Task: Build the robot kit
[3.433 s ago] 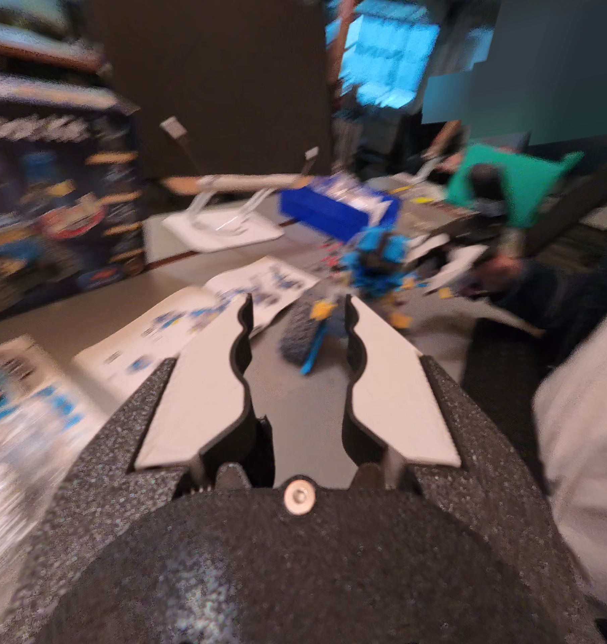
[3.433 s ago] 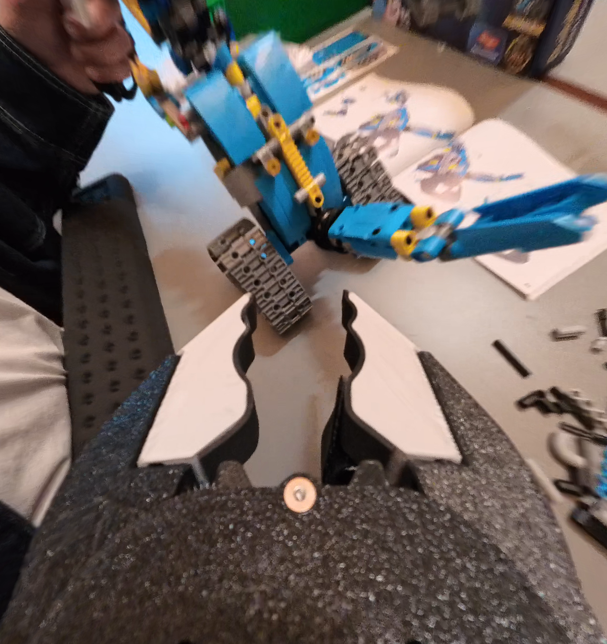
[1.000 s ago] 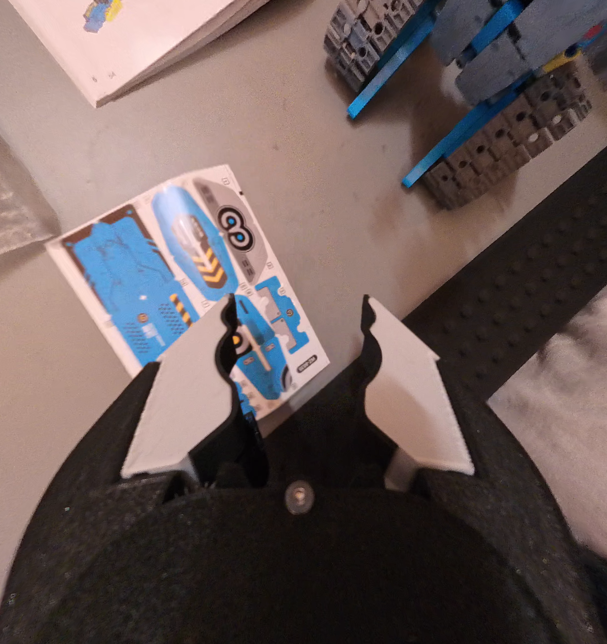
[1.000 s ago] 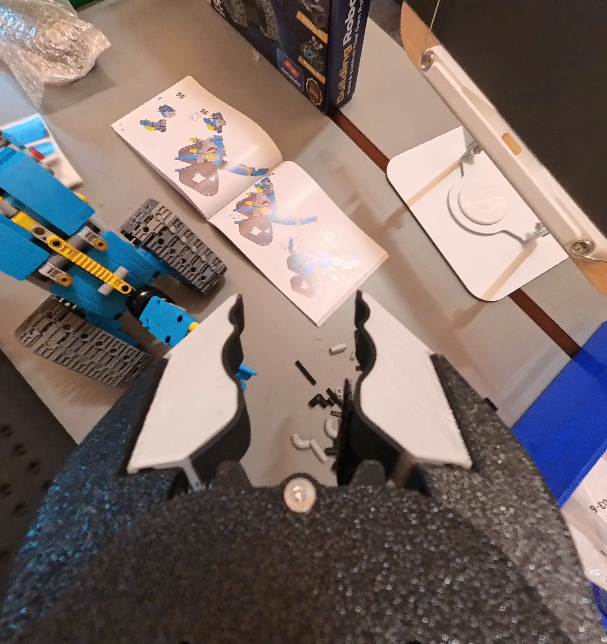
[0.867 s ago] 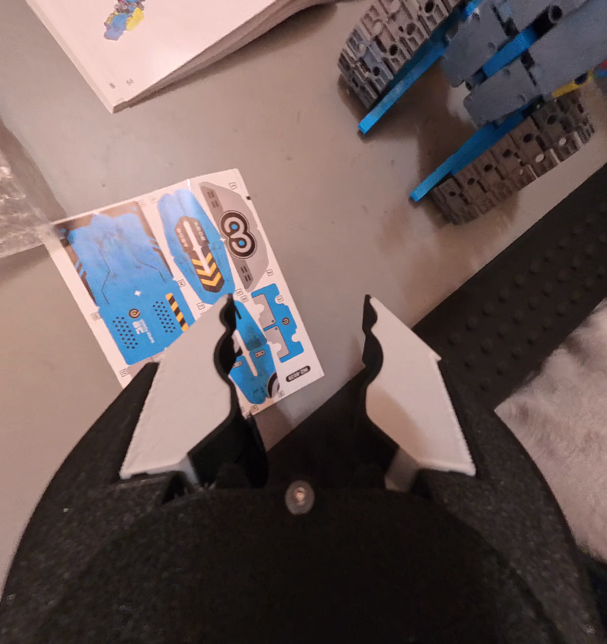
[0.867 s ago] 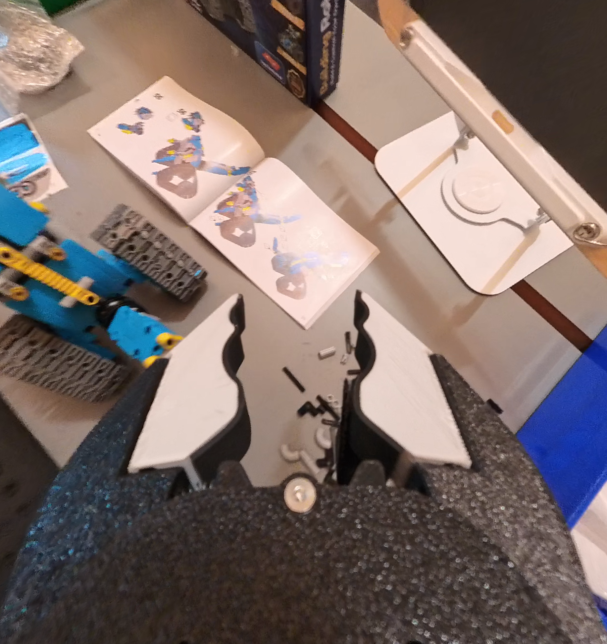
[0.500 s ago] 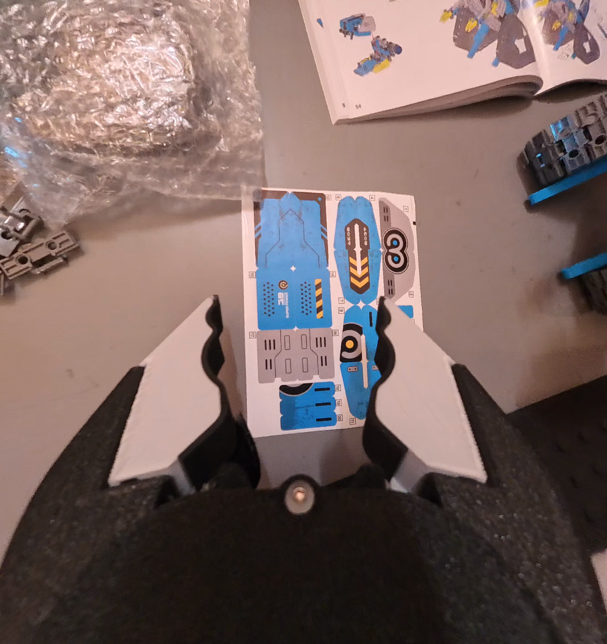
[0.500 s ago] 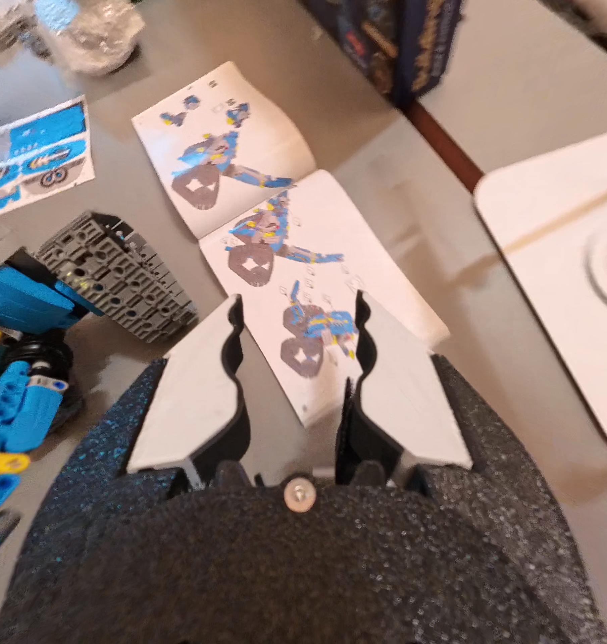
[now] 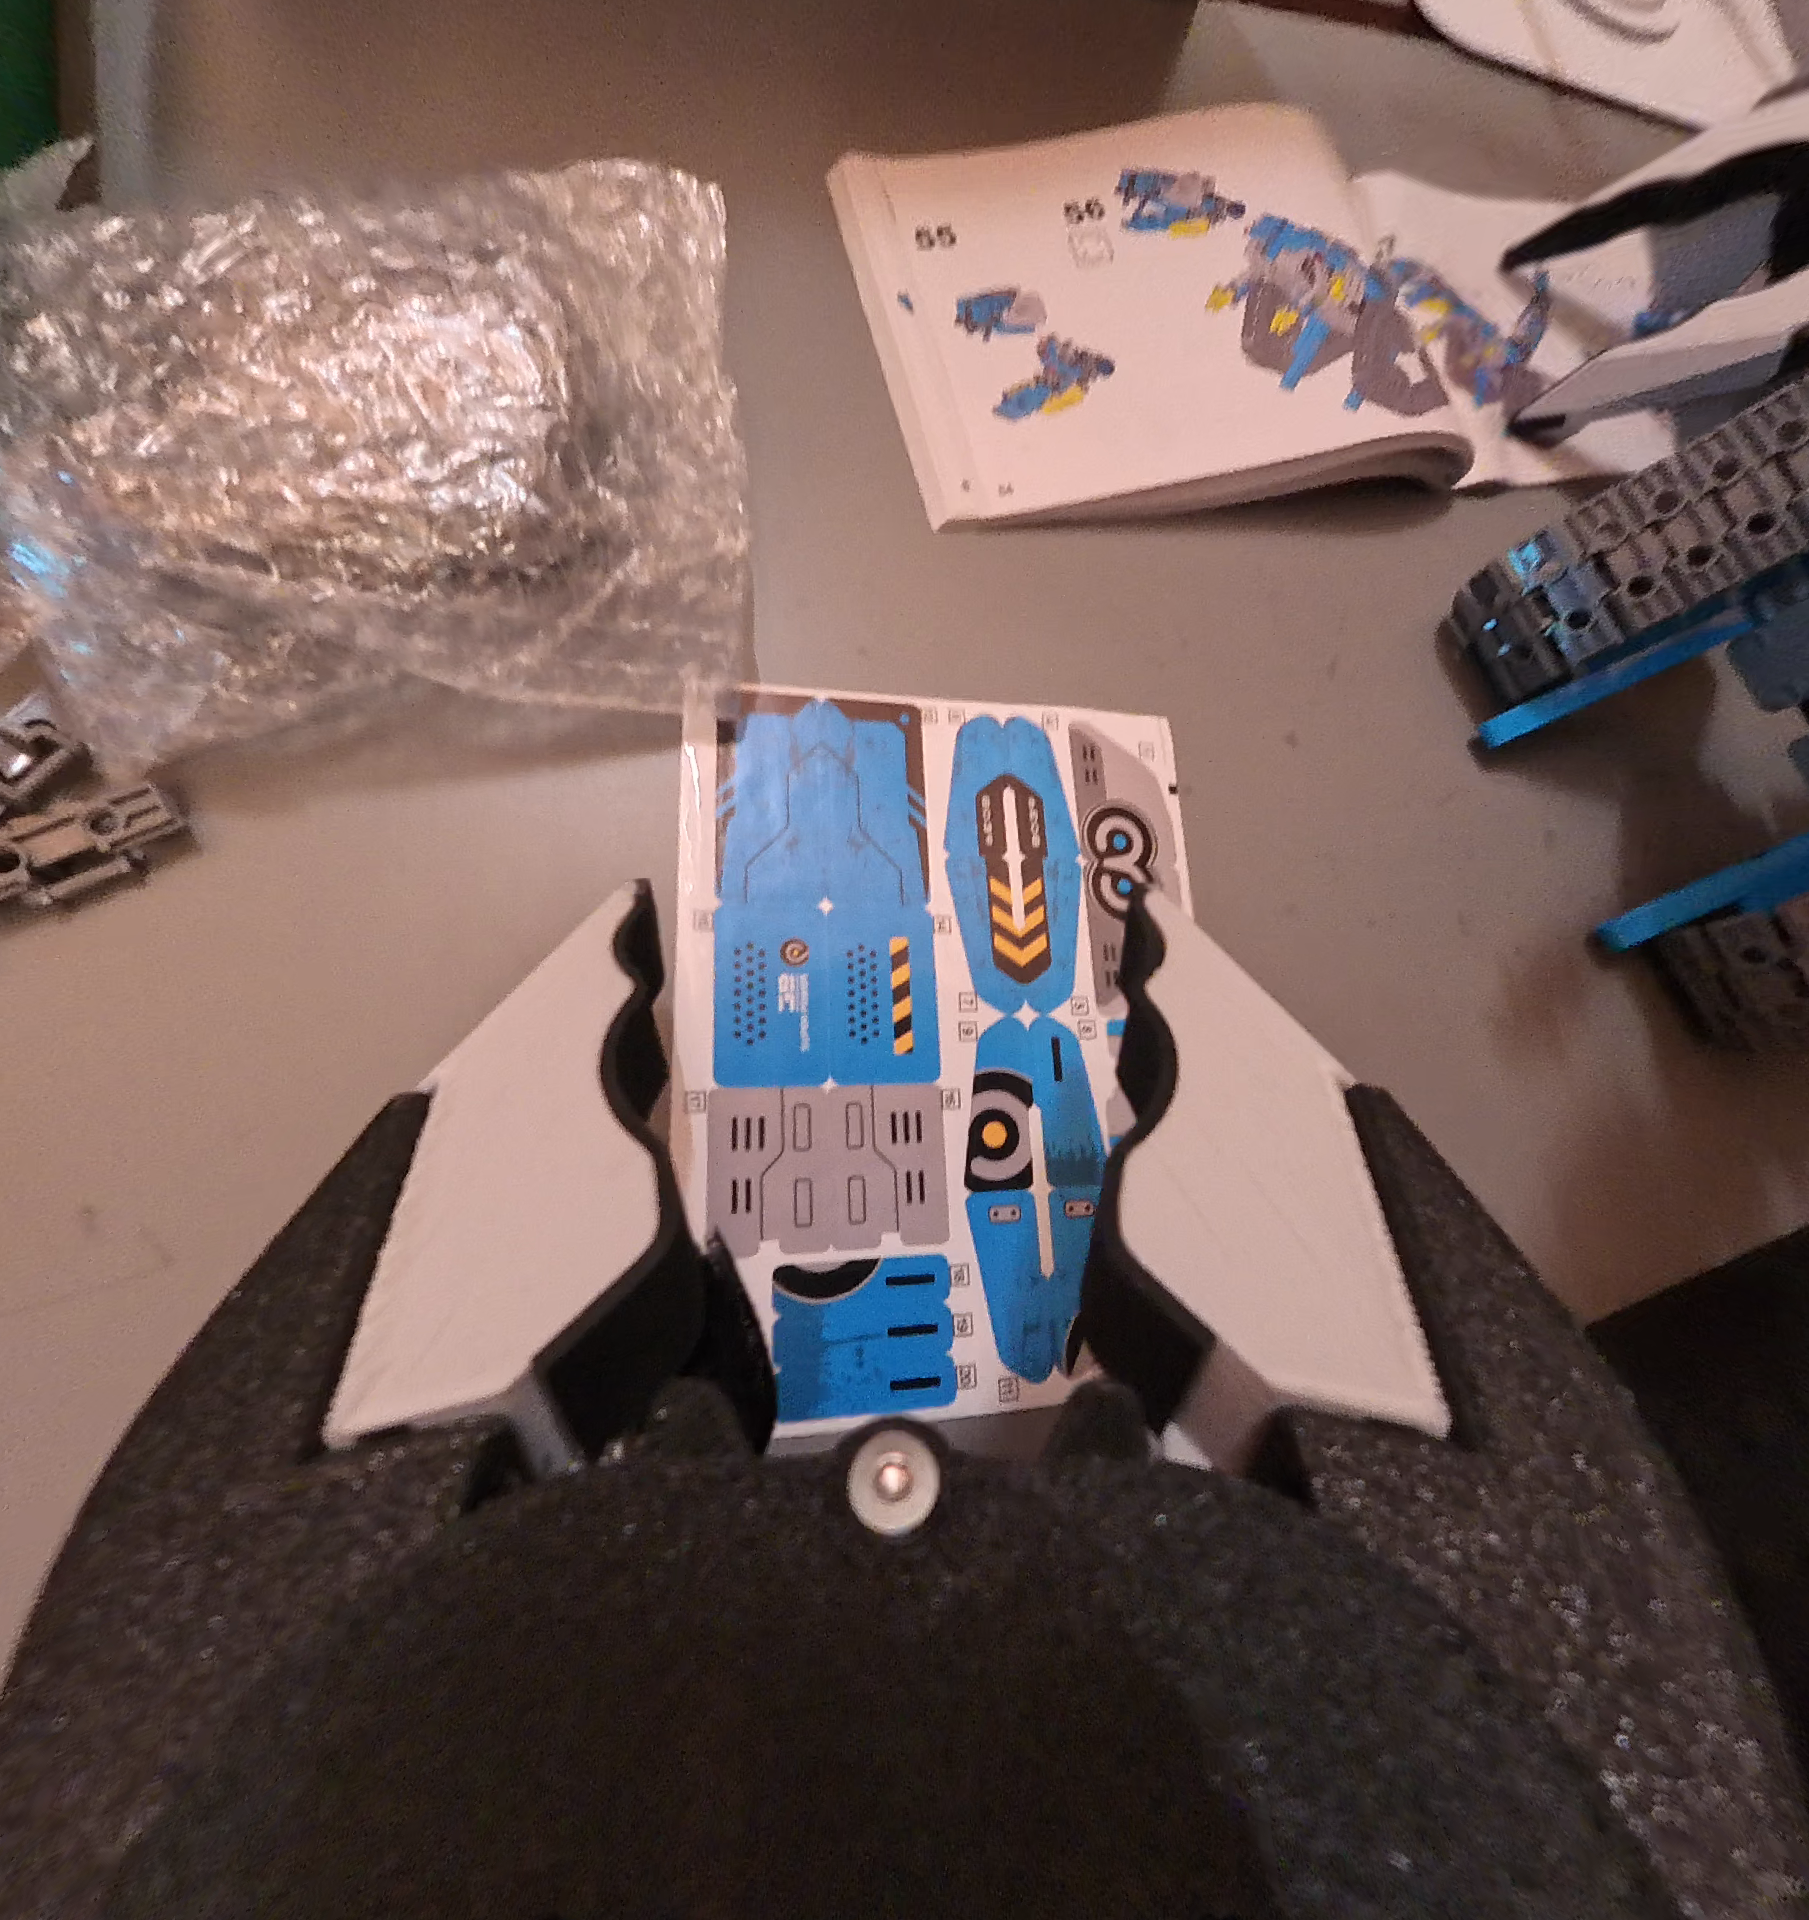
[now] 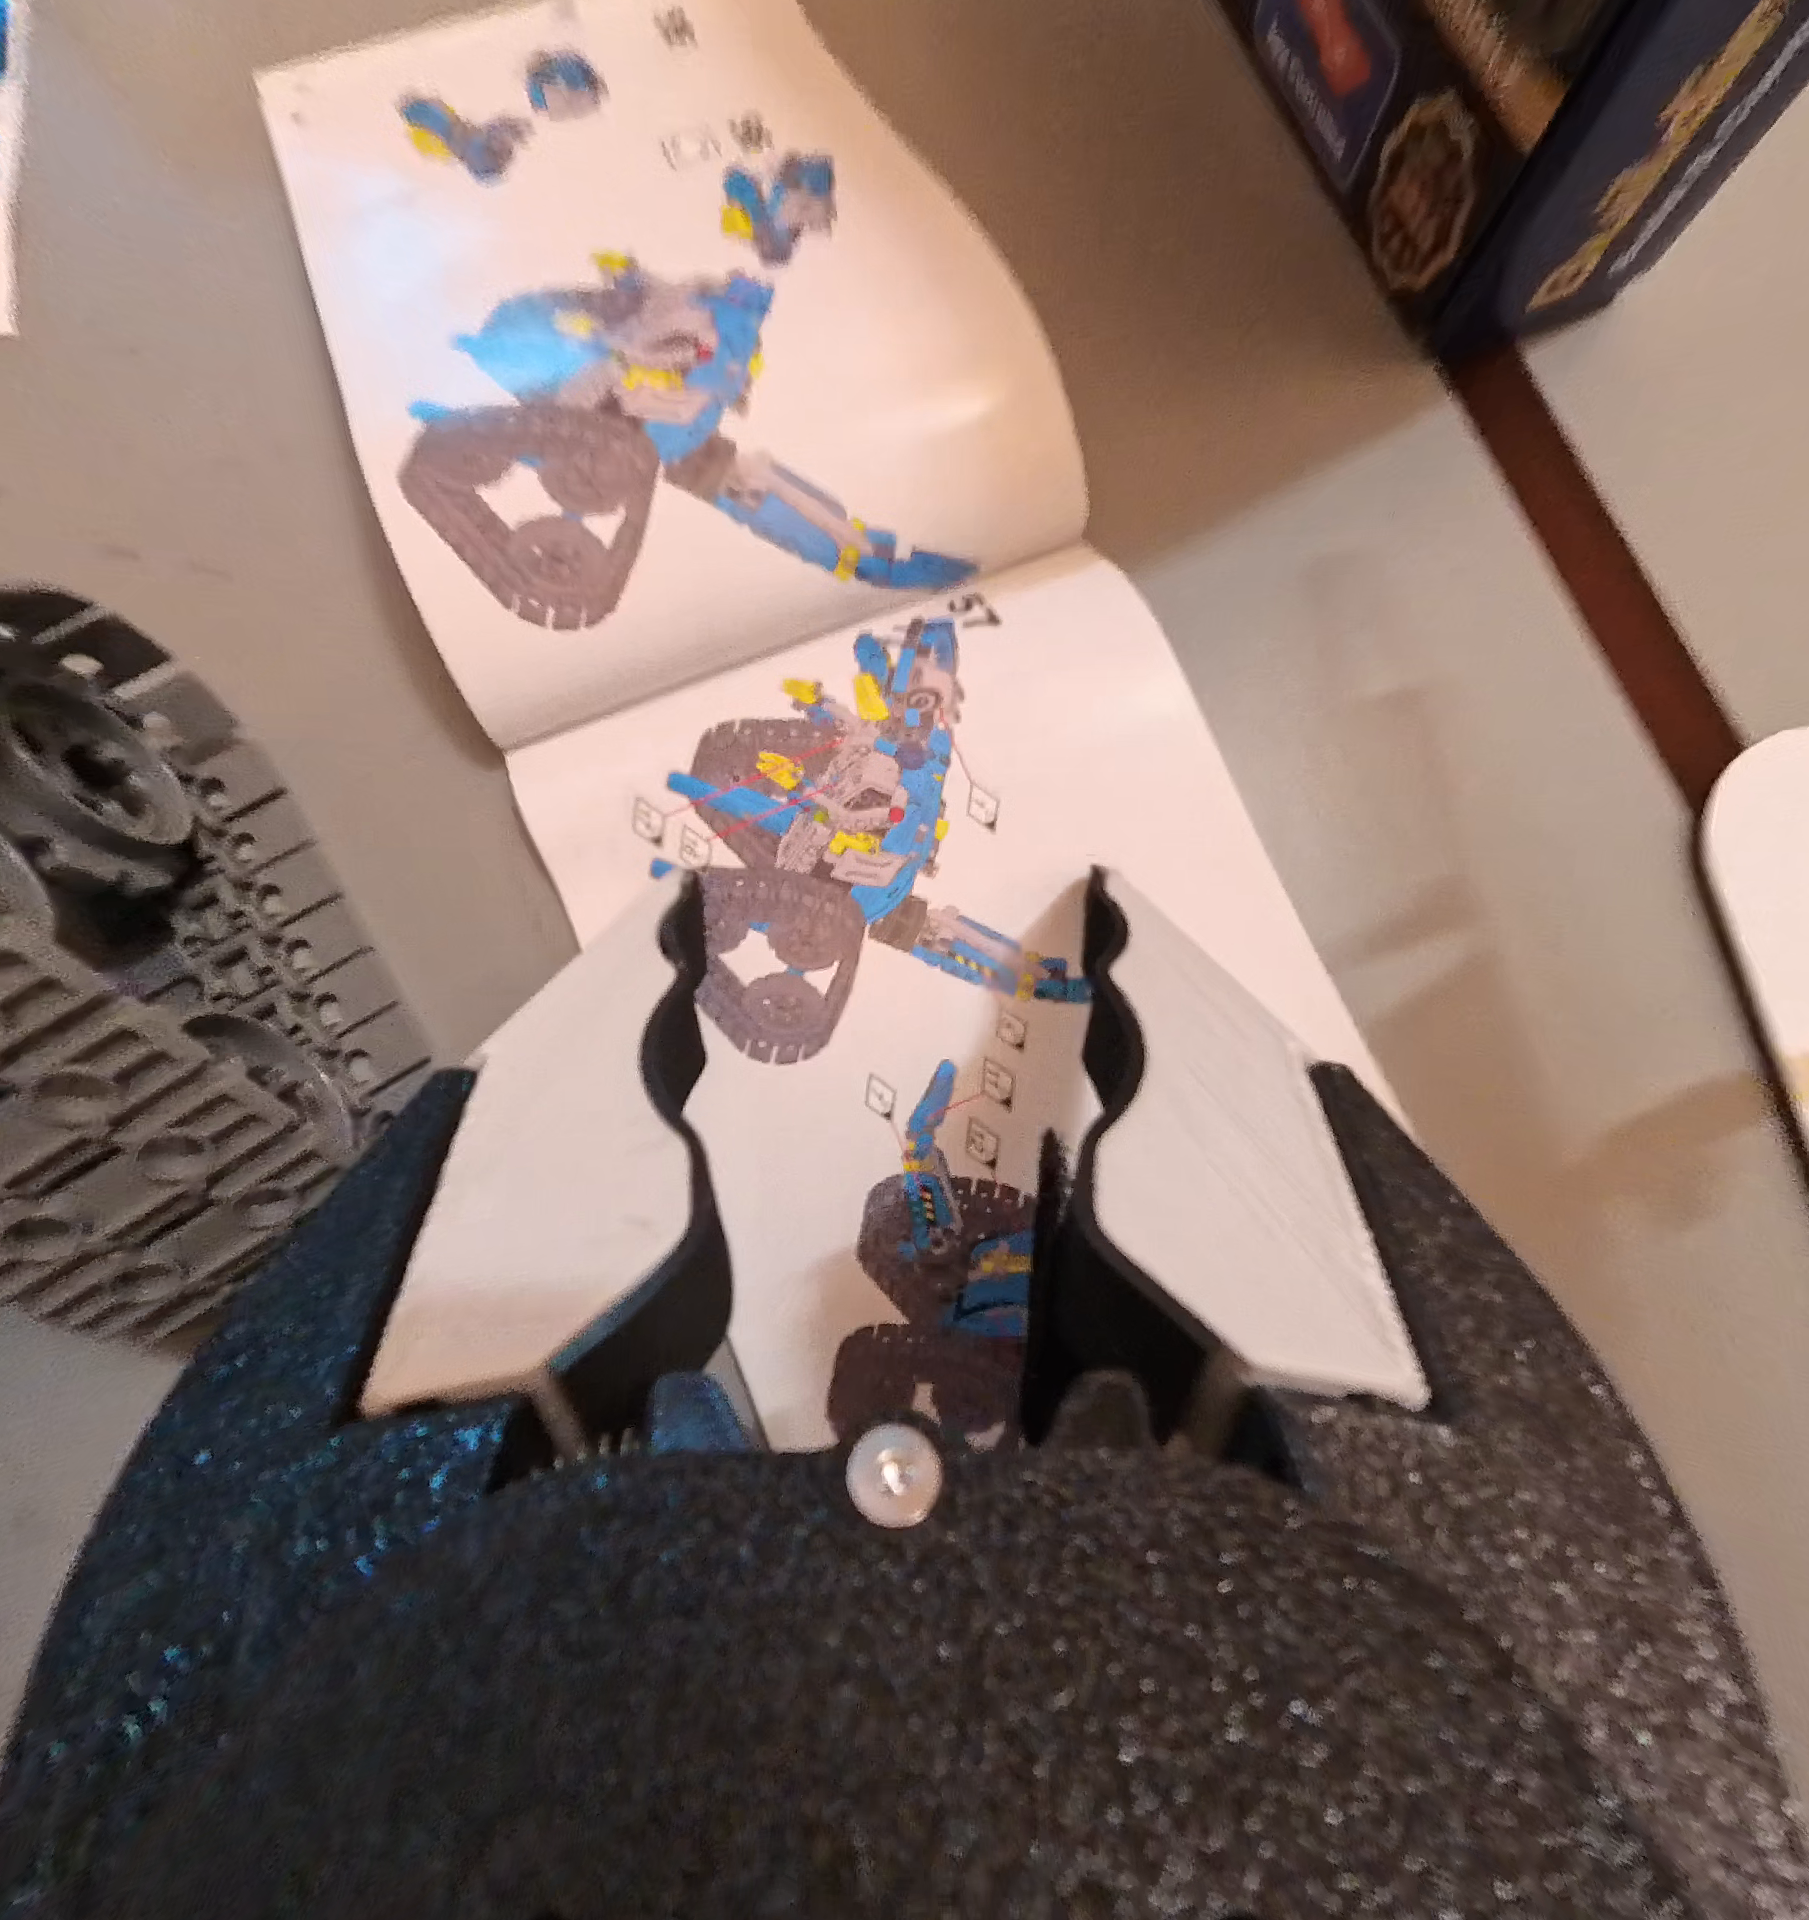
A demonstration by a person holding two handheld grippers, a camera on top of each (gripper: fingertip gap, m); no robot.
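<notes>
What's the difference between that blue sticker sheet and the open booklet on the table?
The sticker sheet is one flat sheet packed edge to edge with blue, grey and yellow decals; the instruction booklet is thick, lies open at a spread, and its pages are mostly white with small build drawings. The sticker sheet lies between the fingers of the open left tool; the booklet lies under the open right tool. Both rest on the grey table, ungripped.

The left gripper (image 9: 889,904), jaws apart, hangs over a blue-and-grey sticker sheet (image 9: 879,997) lying flat on the table. The right gripper (image 10: 884,899), jaws apart, hangs over an open instruction booklet (image 10: 734,436).
</notes>
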